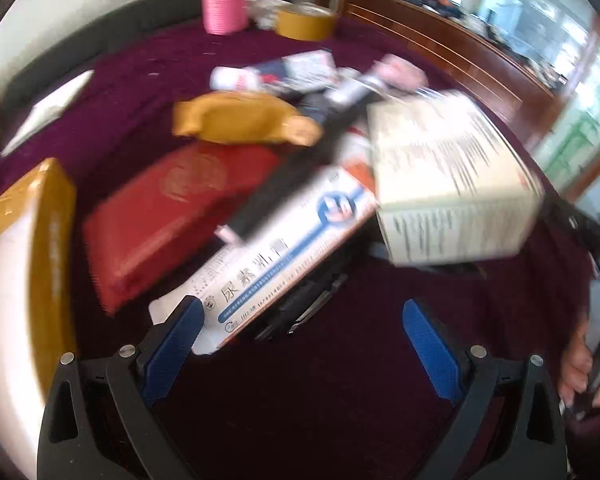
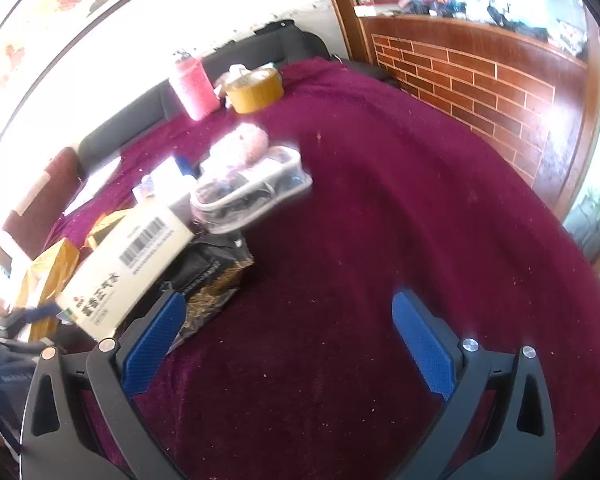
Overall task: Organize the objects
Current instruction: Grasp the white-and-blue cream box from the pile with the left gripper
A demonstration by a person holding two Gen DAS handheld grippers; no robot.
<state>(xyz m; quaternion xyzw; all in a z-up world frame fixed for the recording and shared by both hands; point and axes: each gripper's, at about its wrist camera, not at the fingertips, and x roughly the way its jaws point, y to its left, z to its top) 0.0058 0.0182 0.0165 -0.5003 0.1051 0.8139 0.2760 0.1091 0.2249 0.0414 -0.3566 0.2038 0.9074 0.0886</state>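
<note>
Progress: early, by the look of it; the goods lie in one loose heap on the bench (image 2: pixel 380 240), nothing sorted into rows or stacks, and most of the work appears left to do
Left gripper (image 1: pixel 304 344): jaws wide apart, empty, tilted down over the near edge of the heap; its blue pad (image 1: pixel 172 344) hangs just over the end of the tube box (image 1: pixel 284 248), contact not clear
Right gripper (image 2: pixel 288 340): jaws wide apart, holding nothing, over bare cloth at the heap's right side
Heap: toward the left half of the bench, running from the near edge inward; the right half is bare cloth
Cream box (image 1: pixel 452 184): stiff card, oblong, fine print and a barcode, tipped up on other goods
Tube box: long, slim, white and blue card, one end flap open, lying slantwise under the cream box
Red case (image 1: pixel 172 208): flat, rectangular, gold round emblem, matte cover
Yellow pouch (image 1: pixel 240 118): soft, creased, satin-like sheen
Black packet (image 2: pixel 212 276): crinkled glossy foil, gold print, half under the cream box
Clear pouch (image 2: pixel 252 192): see-through plastic, white trim, small items inside too blurred to name
Far edge: pink basket (image 1: pixel 222 2), ribbed plastic, and tape roll (image 1: pixel 306 20), tan, wide, side by side, well apart from the heap
Near left edge: parcel (image 1: pixel 24 240) wrapped in shiny tan tape
Cloth: deep plum plush, flecked with lint
Person: a hand (image 1: pixel 588 368) at the right edge of the left view grips the other handle
</note>
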